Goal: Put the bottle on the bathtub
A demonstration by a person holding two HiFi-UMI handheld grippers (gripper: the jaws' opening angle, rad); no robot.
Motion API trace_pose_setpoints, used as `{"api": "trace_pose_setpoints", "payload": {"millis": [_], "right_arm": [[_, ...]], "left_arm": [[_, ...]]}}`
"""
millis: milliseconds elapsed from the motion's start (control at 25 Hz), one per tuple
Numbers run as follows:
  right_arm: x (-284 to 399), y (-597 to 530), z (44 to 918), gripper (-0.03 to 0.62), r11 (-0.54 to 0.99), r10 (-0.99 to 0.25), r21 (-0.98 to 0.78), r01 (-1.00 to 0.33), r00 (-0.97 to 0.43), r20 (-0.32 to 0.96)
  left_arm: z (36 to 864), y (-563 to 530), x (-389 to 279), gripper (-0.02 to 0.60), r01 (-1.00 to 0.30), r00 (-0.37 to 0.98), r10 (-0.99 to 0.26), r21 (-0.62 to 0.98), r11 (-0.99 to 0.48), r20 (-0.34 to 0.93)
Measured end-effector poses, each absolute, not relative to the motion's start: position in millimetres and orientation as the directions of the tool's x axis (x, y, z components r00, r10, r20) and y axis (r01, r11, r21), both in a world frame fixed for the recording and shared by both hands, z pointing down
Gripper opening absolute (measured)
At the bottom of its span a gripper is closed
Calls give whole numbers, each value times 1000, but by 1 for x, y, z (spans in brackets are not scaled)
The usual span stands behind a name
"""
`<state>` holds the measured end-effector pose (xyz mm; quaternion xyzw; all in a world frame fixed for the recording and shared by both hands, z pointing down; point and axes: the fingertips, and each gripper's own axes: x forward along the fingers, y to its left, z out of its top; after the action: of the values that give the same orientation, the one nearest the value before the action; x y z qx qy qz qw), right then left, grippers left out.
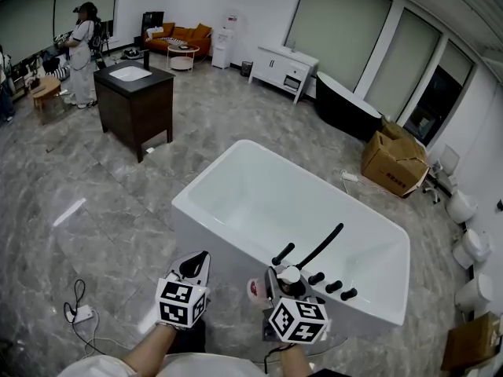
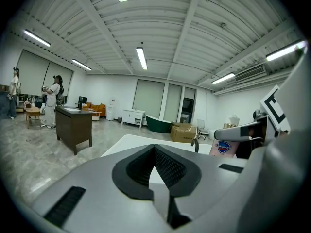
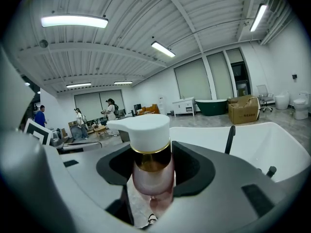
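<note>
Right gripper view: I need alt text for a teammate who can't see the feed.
The right gripper has its jaws closed on an upright pink pump bottle with a white pump head and gold collar. Behind it lies a white bathtub with a black faucet, and people stand far off at the left.

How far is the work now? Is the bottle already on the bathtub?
Done: the right hand-held gripper is clamped on the pink pump bottle. In hand: the bottle is held beside the white bathtub, not on it. Left: setting it on the rim and letting go. The left hand-held gripper is shut, empty.
</note>
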<state>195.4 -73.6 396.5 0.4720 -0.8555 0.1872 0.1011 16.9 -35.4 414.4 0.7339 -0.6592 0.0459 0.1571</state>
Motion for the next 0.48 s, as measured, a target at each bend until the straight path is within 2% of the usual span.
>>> {"api": "trace_pose_setpoints", "payload": {"millis": [480], "right_arm": [[163,-142,403,225,462,-770,-233,-856,-517,375]], "left_arm": [[420,-111,-19,3,-978,144,-946,185,-92,291]]}}
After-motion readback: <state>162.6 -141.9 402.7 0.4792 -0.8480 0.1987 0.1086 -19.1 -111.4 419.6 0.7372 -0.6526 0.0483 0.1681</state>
